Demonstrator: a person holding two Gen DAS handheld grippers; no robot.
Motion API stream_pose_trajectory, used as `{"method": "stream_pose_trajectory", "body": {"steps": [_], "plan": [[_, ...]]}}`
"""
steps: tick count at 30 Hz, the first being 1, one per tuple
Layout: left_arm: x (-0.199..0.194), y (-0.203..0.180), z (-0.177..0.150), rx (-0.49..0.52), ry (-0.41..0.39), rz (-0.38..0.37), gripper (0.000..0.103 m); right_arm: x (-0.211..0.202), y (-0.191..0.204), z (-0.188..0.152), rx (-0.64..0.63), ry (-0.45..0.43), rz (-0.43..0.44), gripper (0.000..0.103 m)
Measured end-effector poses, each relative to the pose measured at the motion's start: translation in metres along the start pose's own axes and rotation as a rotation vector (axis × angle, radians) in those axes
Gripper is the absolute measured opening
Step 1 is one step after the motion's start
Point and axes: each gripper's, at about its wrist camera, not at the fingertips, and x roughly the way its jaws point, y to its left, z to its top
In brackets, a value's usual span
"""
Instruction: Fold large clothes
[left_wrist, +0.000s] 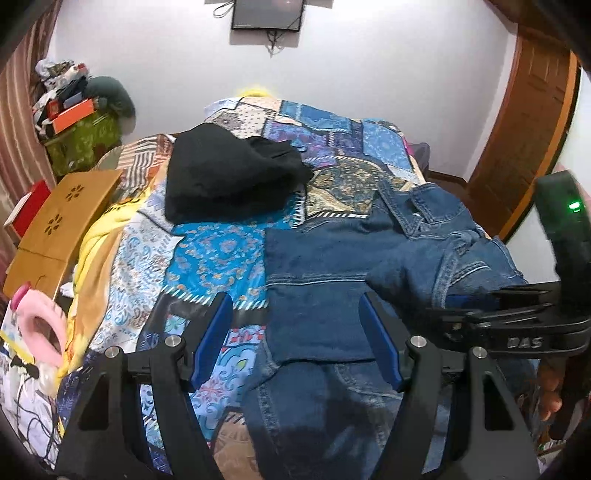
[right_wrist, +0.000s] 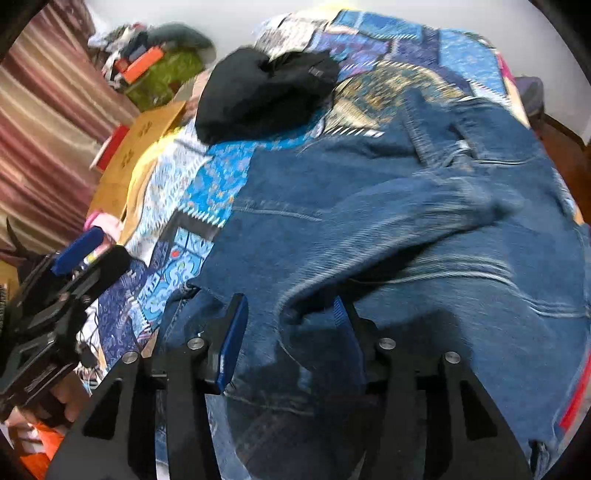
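Left wrist view: left gripper sits at bottom centre, jaws spread wide, nothing between the blue pads. It hangs over the near edge of a denim jacket, which lies on the patchwork bedspread and fills the lower centre and right of the frame. Collar sits toward the upper right, and a sleeve is folded across the body at right.

The right gripper enters from the right edge at mid height. Its blue pad lies against the folded sleeve; whether the jaws pinch the cloth cannot be told here. Raised letters on its black body read roughly "DAS", with the first character unclear. A green light glows on the black unit at upper right.

Right wrist view, motion-blurred: right gripper at bottom centre, jaws apart, denim bunched up between the pads and spilling over them. Grip not confirmed.

Other items: black garment in a heap at upper centre of the bed, well apart from the jacket. Wooden lap tray at left, with flower-shaped cut-outs. Dark wall screen at top centre. No other writing legible.
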Motion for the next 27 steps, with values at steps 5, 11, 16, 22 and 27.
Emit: {"method": "stream_pose_trajectory", "body": {"steps": [5,11,16,22,27], "plan": [[0.004,-0.026,0.013,0.05,0.011,-0.048,0.07,-0.041,-0.023,-0.002,0.016,-0.081,-0.031,0.047],[0.019,-0.068,0.028,0.157,0.031,-0.104,0.07,-0.085,-0.062,-0.013,0.07,-0.22,-0.165,0.048],[0.05,-0.104,0.03,0.244,0.119,-0.147,0.07,-0.105,-0.096,-0.026,0.13,-0.271,-0.237,0.048],[0.097,-0.13,0.031,0.302,0.217,-0.142,0.054,-0.116,-0.135,-0.042,0.217,-0.283,-0.365,0.048],[0.129,-0.132,0.041,0.285,0.269,-0.123,0.03,-0.125,-0.165,-0.048,0.273,-0.299,-0.401,0.048]]}}
